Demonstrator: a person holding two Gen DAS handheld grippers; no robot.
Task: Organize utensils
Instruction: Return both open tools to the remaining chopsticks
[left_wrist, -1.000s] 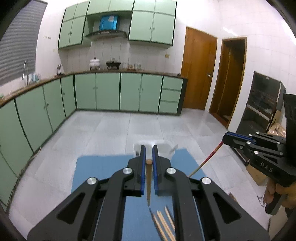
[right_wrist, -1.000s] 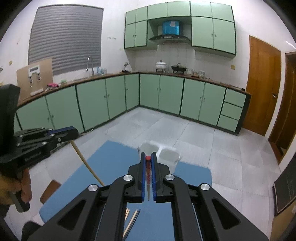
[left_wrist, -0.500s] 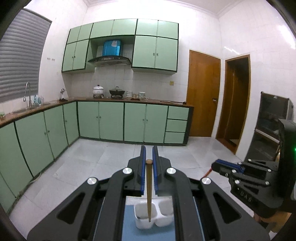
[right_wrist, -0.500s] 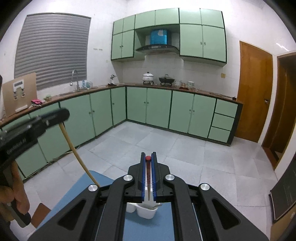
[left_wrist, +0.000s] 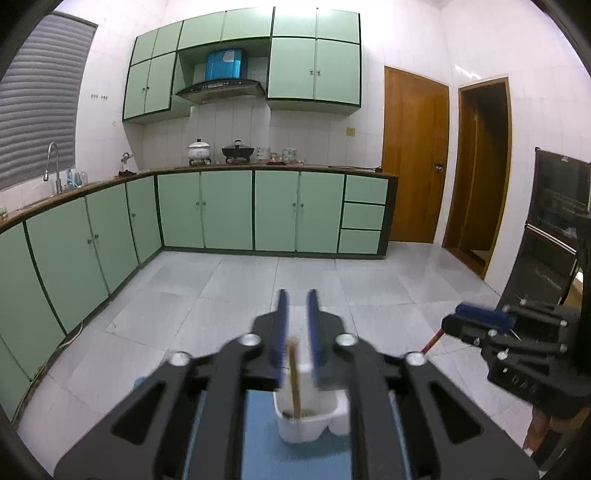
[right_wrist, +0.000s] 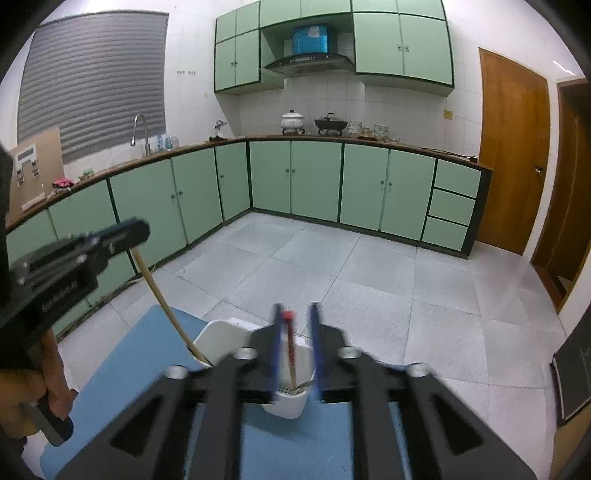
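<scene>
1. Blue rubbery pads line the black plastic left gripper (left_wrist: 297, 325); its jaws have just been opening, and the thin light-wood chopstick (left_wrist: 294, 376) stands loose in the gap with its lower end down in the left cup of the white plastic two-cup utensil holder (left_wrist: 295, 430).
2. Same deal on the right gripper (right_wrist: 295, 339): jaws just been opening, pads off the red-tipped dark-red chopstick (right_wrist: 290, 347), which leans against the left pad and drops into the holder's right cup (right_wrist: 286, 406). That cup has a perforated bottom, and a metal utensil's tip pokes out of it too.
3. From the right wrist view, the wooden stick slants from the other gripper's tip down into the neighbouring cup.
4. The holder sits on a smooth blue mat (right_wrist: 122, 369) covering the table.
5. Around it all: pale grey speckled floor tiles (left_wrist: 258, 280), mint-green cabinets (left_wrist: 229, 210) with dark trim, glossy white wall tiles, and a varnished brown wooden door (left_wrist: 415, 158).
</scene>
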